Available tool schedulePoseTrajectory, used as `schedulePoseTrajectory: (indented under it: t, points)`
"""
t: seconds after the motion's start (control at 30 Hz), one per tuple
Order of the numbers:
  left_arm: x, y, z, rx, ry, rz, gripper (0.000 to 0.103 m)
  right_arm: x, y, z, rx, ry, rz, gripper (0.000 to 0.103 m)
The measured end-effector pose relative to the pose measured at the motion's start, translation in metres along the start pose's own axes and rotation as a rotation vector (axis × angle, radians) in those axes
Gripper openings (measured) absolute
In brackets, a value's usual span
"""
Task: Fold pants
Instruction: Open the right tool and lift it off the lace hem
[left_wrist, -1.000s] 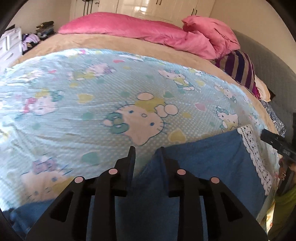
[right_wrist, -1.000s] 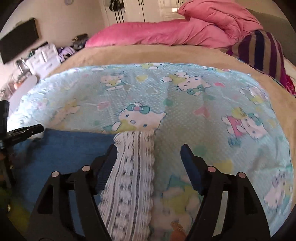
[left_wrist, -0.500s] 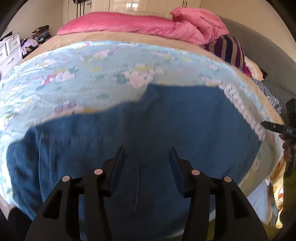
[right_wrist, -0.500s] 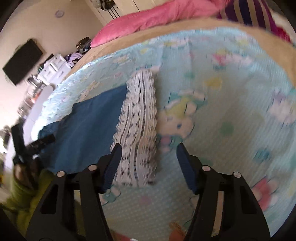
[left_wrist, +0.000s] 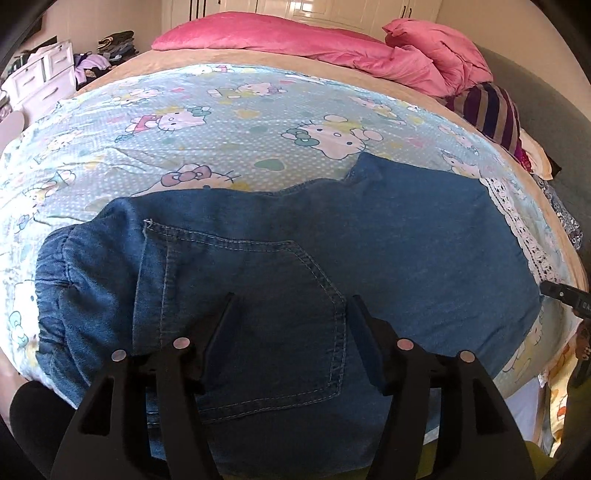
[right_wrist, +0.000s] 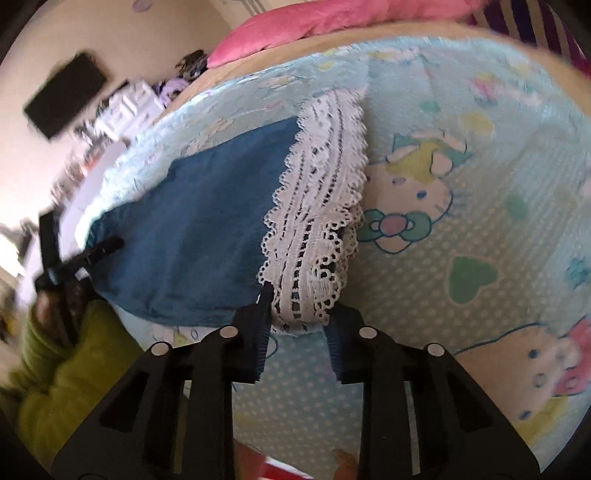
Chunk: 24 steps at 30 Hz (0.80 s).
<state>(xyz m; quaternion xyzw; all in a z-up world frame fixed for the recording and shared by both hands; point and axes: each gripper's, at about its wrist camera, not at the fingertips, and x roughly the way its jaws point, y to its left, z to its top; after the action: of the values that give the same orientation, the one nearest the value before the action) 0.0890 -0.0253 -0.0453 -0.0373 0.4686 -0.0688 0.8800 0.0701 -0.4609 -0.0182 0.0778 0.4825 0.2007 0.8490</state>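
Observation:
Blue denim pants lie flat across the near edge of the bed, back pocket up, white lace hem at the right end. My left gripper is open and empty just above the pocket. In the right wrist view the pants end in the lace hem. My right gripper is open, its jaws on either side of the hem's near corner. The right gripper's tip also shows at the left wrist view's right edge.
The bed carries a light-blue Hello Kitty sheet, a pink duvet and a striped pillow at the far end. White drawers stand at the far left. A green sleeve shows low left.
Both grippers have pulled back toward the near edge of the bed. The left gripper let go of the pants and opened wider; the pants now lie spread out. The right gripper stayed open.

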Motion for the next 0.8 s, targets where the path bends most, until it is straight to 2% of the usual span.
schedulePoseTrajectory:
  t: [0.07, 0.13, 0.27, 0.3, 0.4, 0.5, 0.53, 0.6, 0.7, 0.8]
  points:
    - [-0.001, 0.001, 0.000, -0.006, -0.004, 0.005, 0.059, -0.006, 0.002, -0.002, -0.027, 0.000, -0.045, 0.018]
    - [-0.001, 0.004, 0.001, -0.016, -0.006, 0.001, 0.059, -0.001, 0.005, -0.006, -0.075, 0.026, -0.129, 0.017]
    - [0.000, 0.003, 0.001, -0.012, -0.006, 0.005, 0.059, 0.004, -0.009, -0.009, -0.008, 0.038, -0.109, 0.019]
    - [0.000, 0.003, 0.000, -0.013, -0.007, 0.004, 0.059, 0.003, -0.008, -0.008, -0.012, 0.040, -0.118, 0.022]
    - [-0.004, 0.004, 0.000, -0.017, -0.020, 0.000, 0.060, -0.007, -0.007, -0.004, -0.024, 0.019, -0.164, 0.040]
    - [-0.012, 0.003, 0.001, -0.011, -0.037, 0.009, 0.067, -0.018, -0.005, 0.001, -0.035, -0.028, -0.205, 0.045]
    - [-0.015, 0.003, 0.001, -0.007, -0.041, 0.011, 0.069, -0.022, -0.002, 0.003, -0.046, -0.053, -0.219, 0.051]
    - [-0.022, 0.002, 0.001, -0.002, -0.051, 0.010, 0.075, -0.030, 0.003, 0.008, -0.055, -0.101, -0.213, 0.056]
    - [-0.033, 0.003, 0.000, -0.009, -0.068, -0.001, 0.076, -0.037, 0.016, 0.014, -0.086, -0.153, -0.203, 0.067]
    - [-0.045, 0.005, 0.000, -0.013, -0.085, -0.011, 0.076, -0.035, 0.031, 0.019, -0.137, -0.170, -0.182, 0.071]
